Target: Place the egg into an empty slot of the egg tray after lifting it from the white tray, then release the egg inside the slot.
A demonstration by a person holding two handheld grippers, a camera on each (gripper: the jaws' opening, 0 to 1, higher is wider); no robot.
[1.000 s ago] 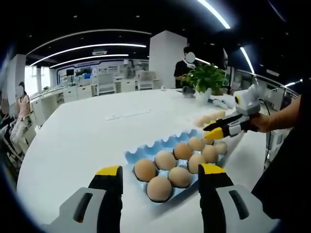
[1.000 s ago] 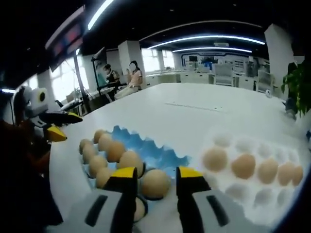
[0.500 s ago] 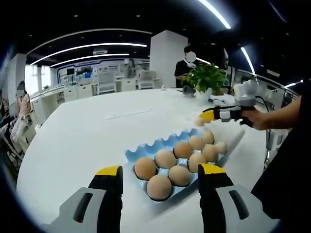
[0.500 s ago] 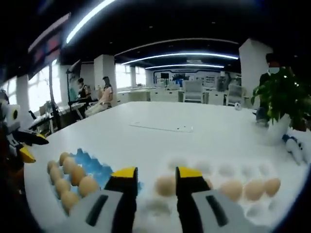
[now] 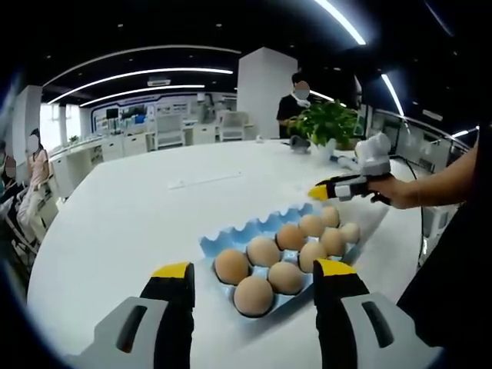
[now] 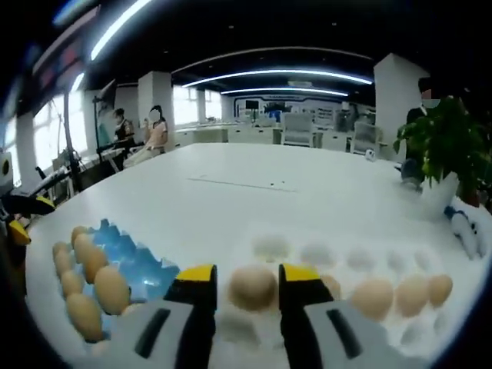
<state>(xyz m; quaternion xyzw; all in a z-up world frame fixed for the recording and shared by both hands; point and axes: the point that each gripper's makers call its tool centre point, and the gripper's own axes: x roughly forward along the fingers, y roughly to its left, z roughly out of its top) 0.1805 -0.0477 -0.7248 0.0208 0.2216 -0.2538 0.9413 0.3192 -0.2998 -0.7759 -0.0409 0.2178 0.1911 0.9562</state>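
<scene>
We see the right hand-held gripper (image 6: 247, 278) open around a tan egg (image 6: 252, 287) in the white moulded tray (image 6: 361, 257); left hand-held gripper (image 5: 254, 270) open before the blue egg tray (image 5: 254, 231) on the white table (image 5: 138, 207).

The right gripper (image 6: 243, 286), away from the blue tray (image 6: 142, 265) since a second ago, now has its open jaws around an egg (image 6: 252, 287) in the white tray (image 6: 323, 257).
</scene>
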